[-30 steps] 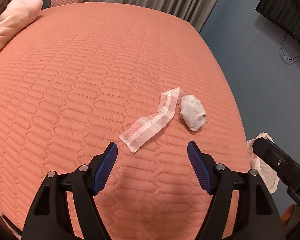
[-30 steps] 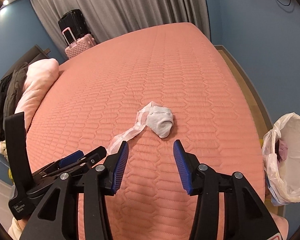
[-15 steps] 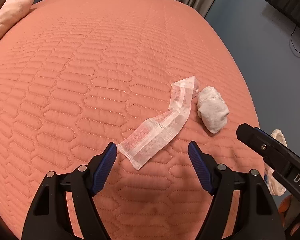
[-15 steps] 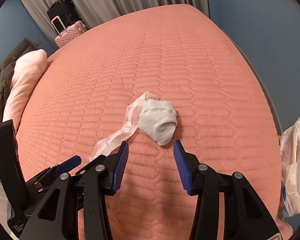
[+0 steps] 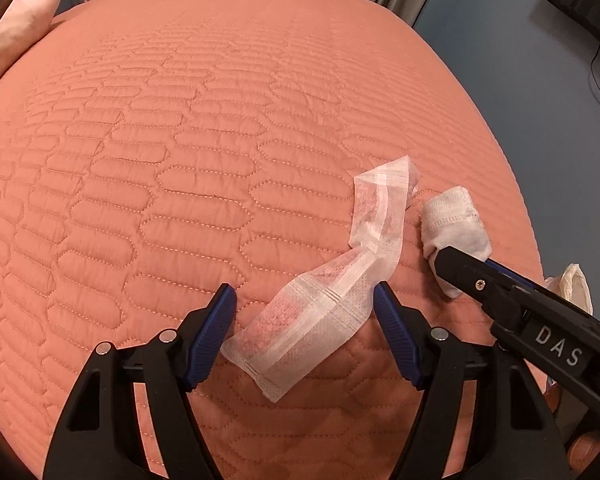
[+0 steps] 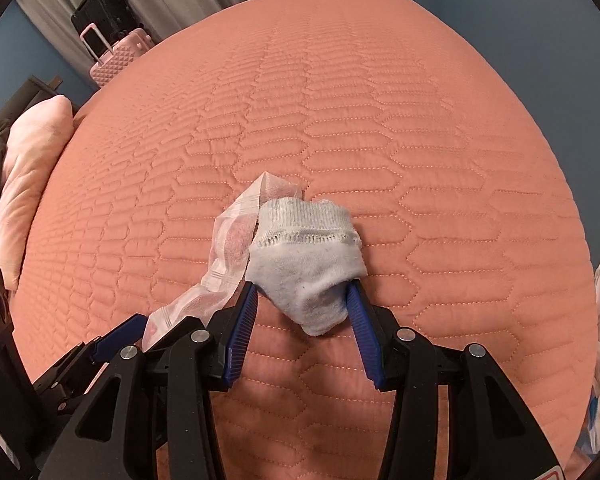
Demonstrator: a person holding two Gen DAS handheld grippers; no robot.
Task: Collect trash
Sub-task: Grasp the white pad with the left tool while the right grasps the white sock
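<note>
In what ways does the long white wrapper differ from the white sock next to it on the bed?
The wrapper is thin, flat and half see-through, with a pink tint; the sock is thick, opaque, greyish knit. The wrapper stretches out as a long, bent strip; the sock is bunched into a short lump. The wrapper lies between the closing left gripper's fingers, the sock between the closing right gripper's. Both rest on the orange quilt.

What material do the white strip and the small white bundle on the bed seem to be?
White strip: probably thin nonwoven tissue or wrapper; half see-through, with pressed seams. White bundle: looks like knitted cotton, probably a sock; ribbed cuff, fuzzy matte surface, slightly greyed.
</note>
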